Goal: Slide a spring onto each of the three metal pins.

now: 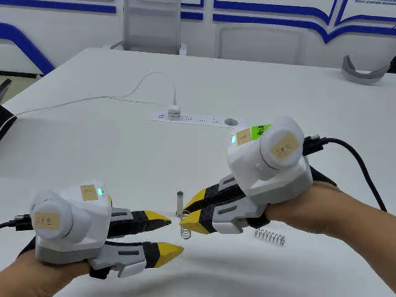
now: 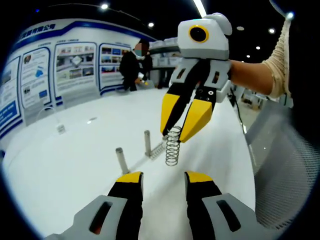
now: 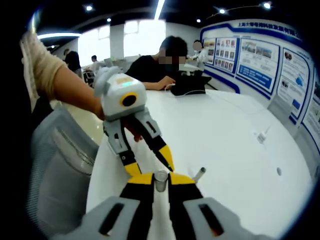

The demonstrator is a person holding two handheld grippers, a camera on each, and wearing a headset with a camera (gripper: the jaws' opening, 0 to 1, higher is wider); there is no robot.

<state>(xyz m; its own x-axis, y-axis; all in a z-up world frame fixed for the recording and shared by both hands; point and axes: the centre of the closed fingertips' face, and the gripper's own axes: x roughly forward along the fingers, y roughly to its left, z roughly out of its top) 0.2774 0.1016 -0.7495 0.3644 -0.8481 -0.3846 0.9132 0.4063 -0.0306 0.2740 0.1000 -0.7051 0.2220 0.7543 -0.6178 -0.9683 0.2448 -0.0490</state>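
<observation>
Jaws of the right gripper (image 2: pixel 179 134) pinch the top coils of a small silver wire spring (image 2: pixel 172 146). The spring hangs upright, and its lower end is just above the white table (image 2: pixel 65 190) or touching it; I cannot tell which. 2 short grey metal pins stand near. The first pin (image 2: pixel 147 142) is just beside the spring and the second pin (image 2: pixel 121 160) is a little more apart. From the left gripper view, no pin seems to be inside the spring yet.

To do this step well, I think the spring must rise above the top of the first pin, stay vertical and centred over it, then go down slowly so no coil catches the edge. The left gripper (image 2: pixel 164 176) has its jaws spread and holds nothing; it can steady the pin if needed. 1 spare spring (image 1: pixel 270 236) lies on the table beside the right gripper.
</observation>
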